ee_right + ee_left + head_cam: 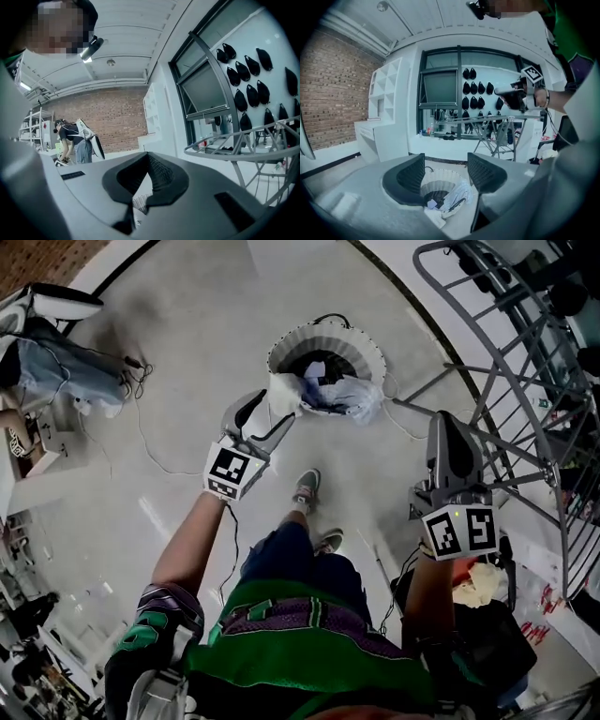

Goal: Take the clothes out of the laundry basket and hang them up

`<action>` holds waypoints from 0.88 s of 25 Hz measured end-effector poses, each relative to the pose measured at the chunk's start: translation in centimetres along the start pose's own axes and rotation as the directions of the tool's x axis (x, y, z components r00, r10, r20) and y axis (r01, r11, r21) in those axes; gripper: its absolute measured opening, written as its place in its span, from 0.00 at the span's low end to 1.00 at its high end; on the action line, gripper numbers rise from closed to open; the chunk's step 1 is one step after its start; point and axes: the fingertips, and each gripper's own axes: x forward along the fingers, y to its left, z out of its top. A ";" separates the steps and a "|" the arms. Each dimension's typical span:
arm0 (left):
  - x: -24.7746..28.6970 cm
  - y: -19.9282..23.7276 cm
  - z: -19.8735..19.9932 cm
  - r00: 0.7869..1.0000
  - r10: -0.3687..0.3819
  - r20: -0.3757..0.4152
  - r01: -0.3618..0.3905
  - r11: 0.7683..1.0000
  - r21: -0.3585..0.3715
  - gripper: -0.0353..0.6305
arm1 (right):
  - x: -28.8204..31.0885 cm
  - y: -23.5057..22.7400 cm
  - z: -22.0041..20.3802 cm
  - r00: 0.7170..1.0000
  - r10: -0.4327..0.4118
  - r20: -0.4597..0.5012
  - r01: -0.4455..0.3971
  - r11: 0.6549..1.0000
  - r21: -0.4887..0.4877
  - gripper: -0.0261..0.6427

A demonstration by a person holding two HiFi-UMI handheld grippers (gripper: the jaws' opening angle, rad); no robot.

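Head view: laundry basket (349, 337) holds crumpled clothes (336, 393); left gripper (267, 420) spread, right gripper (448, 427) pressed together.

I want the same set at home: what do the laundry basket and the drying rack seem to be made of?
Laundry basket: white, matt, ribbed wall, probably soft plastic or fabric; hard to tell. Drying rack: thin grey tubes with a dull sheen, likely painted or coated metal.

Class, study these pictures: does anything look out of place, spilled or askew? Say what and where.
Yes. Pale clothes spill over the near rim of the laundry basket onto the floor instead of lying inside it.
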 end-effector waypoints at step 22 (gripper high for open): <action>15.2 10.0 -34.0 0.954 0.002 -0.299 -0.006 1.000 -0.015 0.47 | 8.7 -3.3 -21.6 0.992 0.026 -0.119 -0.022 0.999 0.037 0.04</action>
